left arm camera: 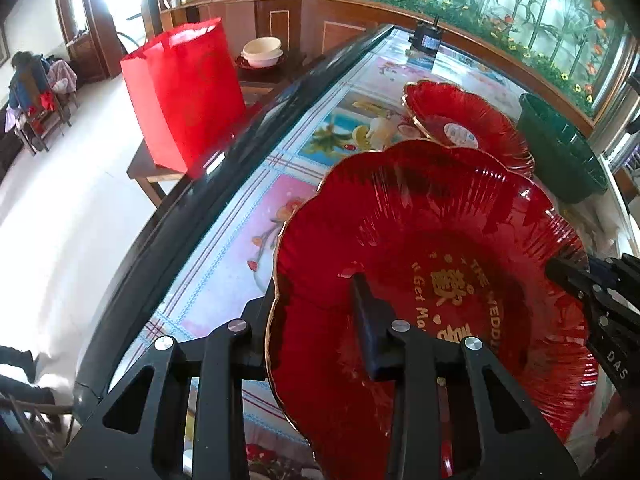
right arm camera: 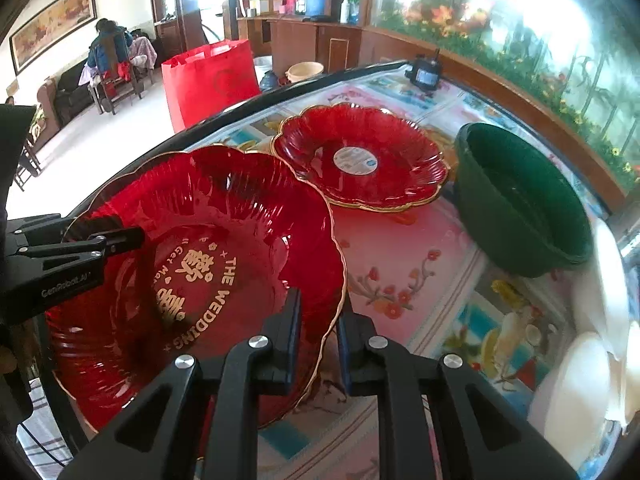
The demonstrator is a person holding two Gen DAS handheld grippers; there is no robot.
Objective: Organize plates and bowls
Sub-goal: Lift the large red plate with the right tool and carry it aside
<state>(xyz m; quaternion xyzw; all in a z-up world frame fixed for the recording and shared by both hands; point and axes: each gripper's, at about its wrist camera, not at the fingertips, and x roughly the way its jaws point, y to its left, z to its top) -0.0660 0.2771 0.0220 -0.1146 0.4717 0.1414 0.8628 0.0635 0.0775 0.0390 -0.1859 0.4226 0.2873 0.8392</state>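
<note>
Fingers [right arm camera: 294,320] of the right gripper [right arm camera: 320,320] and left gripper [left arm camera: 312,320] are clamped on opposite rims of the red plate [right arm camera: 224,208], apparently so it is lifted level toward the smaller plate [right arm camera: 360,160] beyond them.

My right gripper [right arm camera: 318,334] is clamped on the gold-edged rim of the large red plate [right arm camera: 224,224]; my left gripper [right arm camera: 130,236] grips its far rim. A second red plate [right arm camera: 400,148] lies beyond on the patterned table [right arm camera: 412,248], beside a green basin [right arm camera: 532,208].
</note>
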